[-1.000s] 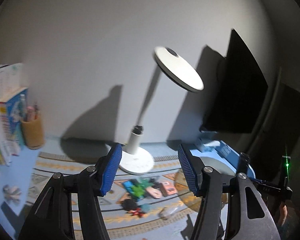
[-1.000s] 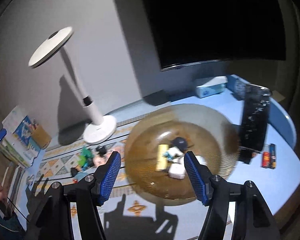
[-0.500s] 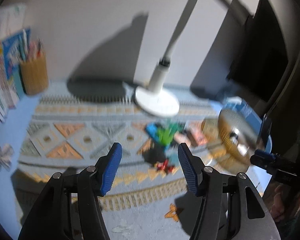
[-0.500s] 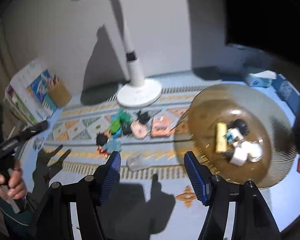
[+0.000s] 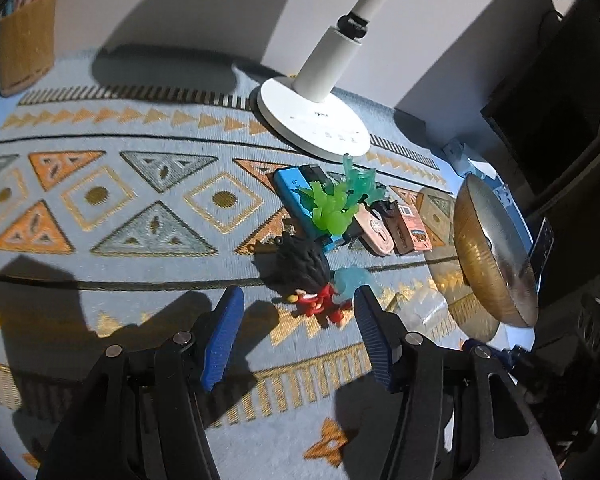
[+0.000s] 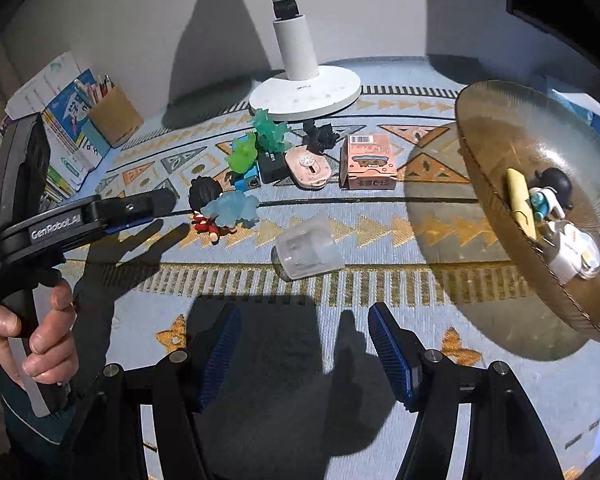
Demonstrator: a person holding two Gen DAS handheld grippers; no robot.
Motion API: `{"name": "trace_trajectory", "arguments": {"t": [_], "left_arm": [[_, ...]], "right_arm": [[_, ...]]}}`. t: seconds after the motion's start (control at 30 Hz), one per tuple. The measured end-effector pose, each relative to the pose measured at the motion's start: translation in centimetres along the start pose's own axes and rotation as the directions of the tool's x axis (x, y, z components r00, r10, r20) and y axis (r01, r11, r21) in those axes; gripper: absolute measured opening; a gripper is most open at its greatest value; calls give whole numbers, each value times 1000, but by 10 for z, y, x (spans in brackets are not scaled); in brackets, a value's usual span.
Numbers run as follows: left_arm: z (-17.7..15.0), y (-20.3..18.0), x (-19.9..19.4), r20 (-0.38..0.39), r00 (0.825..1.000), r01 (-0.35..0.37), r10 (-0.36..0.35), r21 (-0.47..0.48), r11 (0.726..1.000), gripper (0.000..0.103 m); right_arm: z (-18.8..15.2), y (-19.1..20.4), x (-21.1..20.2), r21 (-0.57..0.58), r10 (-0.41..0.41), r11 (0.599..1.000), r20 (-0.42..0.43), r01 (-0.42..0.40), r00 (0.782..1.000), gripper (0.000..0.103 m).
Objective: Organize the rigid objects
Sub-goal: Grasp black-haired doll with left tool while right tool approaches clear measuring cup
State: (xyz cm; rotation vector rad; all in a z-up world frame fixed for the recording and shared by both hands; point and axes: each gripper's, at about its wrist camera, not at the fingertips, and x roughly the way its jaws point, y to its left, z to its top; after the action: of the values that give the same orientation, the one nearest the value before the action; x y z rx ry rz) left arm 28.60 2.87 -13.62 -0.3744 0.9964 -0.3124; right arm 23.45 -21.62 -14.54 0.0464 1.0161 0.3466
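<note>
Approaching, left wrist: left gripper (image 5: pixel 296 336) closing, nothing between its pads; black-haired figurine (image 5: pixel 306 276) lies just ahead on the mat, long axis running away from the tongs.
Right wrist: right gripper (image 6: pixel 304 354) half-wide, empty; clear cup (image 6: pixel 308 248) ahead, figurine (image 6: pixel 208 208) nearer the left hand (image 6: pixel 36 332).

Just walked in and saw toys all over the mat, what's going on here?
A person is tidying small toys off a patterned mat into a brown bowl, which already holds a few. The left claw, jaws closing but gripping nothing yet, is at a black-haired figurine. The right claw hovers open and empty near a clear cup.
</note>
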Motion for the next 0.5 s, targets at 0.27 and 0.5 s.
{"name": "trace_trajectory", "arguments": {"t": [0.27,0.5], "left_arm": [[10,-3,27,-32,999,28,-30,-61,998,49],[14,-9,40,-31,999,21,-23,-48,999,46]], "right_arm": [[15,-21,22,120,95,989,-35,-91,995,64],[32,-37,38,191,123,975,-27,-116,992,64]]}}
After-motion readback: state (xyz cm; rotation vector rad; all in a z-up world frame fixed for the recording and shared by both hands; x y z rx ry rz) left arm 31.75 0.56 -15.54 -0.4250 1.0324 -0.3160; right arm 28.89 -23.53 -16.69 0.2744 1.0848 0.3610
